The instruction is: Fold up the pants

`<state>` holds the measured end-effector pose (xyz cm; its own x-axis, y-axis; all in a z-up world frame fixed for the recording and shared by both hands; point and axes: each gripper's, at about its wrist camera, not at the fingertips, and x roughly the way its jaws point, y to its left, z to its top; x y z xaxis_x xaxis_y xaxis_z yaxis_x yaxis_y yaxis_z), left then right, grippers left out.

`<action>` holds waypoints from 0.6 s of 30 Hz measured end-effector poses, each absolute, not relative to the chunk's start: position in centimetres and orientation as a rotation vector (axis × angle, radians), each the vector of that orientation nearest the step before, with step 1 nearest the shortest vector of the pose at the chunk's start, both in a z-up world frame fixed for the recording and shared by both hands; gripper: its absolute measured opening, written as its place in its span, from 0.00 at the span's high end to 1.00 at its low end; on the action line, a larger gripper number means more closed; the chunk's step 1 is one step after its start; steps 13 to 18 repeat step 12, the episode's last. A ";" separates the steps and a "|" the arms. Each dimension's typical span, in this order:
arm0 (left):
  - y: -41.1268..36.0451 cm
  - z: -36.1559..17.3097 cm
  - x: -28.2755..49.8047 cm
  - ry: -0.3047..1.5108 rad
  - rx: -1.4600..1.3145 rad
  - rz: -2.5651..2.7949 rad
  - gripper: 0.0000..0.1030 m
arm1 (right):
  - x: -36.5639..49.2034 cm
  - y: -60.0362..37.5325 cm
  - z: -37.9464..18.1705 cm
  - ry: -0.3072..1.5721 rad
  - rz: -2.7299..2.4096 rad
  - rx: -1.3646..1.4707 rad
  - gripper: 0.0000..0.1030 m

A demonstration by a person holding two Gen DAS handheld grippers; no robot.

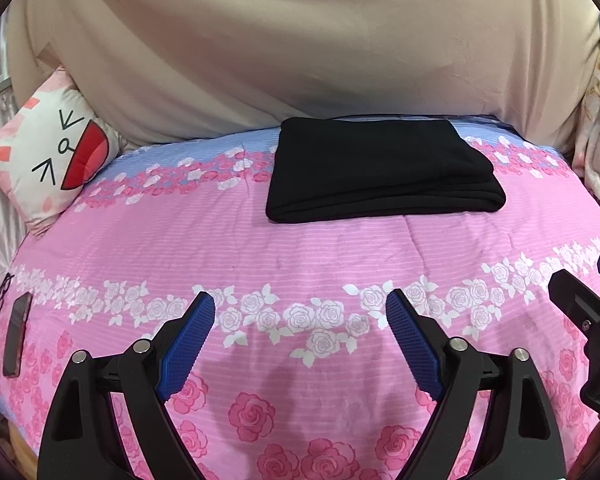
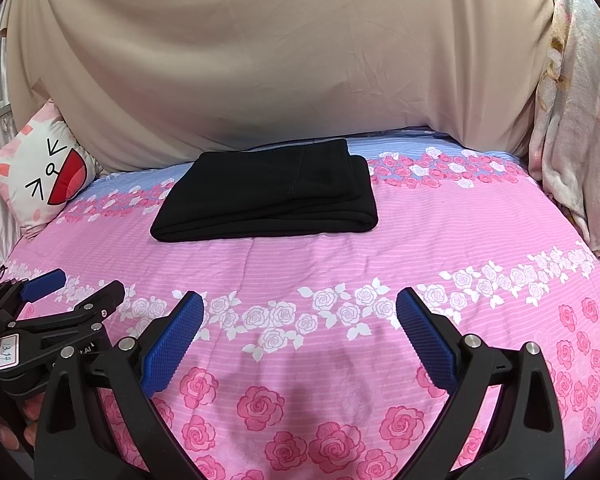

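Note:
The black pants (image 1: 382,170) lie folded into a flat rectangle on the far half of the pink rose-print bedspread (image 1: 300,248); the right wrist view has the pants (image 2: 268,194) left of centre. My left gripper (image 1: 300,306) hovers over the near part of the bed, well short of the pants, its blue pads wide apart with nothing between them. My right gripper (image 2: 300,304) stands open the same way, empty, beside the left one. Each gripper shows at the edge of the other's view.
A cat-face cushion (image 1: 50,156) leans at the far left. A beige sheet (image 1: 300,48) hangs behind the bed. A dark phone (image 1: 16,336) and glasses (image 1: 2,294) lie at the left edge. A pale flowered blanket (image 2: 576,120) is draped on the right.

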<state>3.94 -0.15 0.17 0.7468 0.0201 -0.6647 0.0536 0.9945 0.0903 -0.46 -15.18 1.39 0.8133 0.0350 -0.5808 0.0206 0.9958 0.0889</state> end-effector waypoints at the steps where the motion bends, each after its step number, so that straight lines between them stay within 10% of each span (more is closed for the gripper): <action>1: -0.2 0.1 4.0 0.727 0.110 -0.022 0.19 | -0.5 -15.2 1.4 0.622 0.010 0.091 0.08; 18: -0.7 0.2 3.4 0.749 0.107 -0.074 0.20 | -0.5 -15.9 1.1 0.627 0.013 0.091 0.08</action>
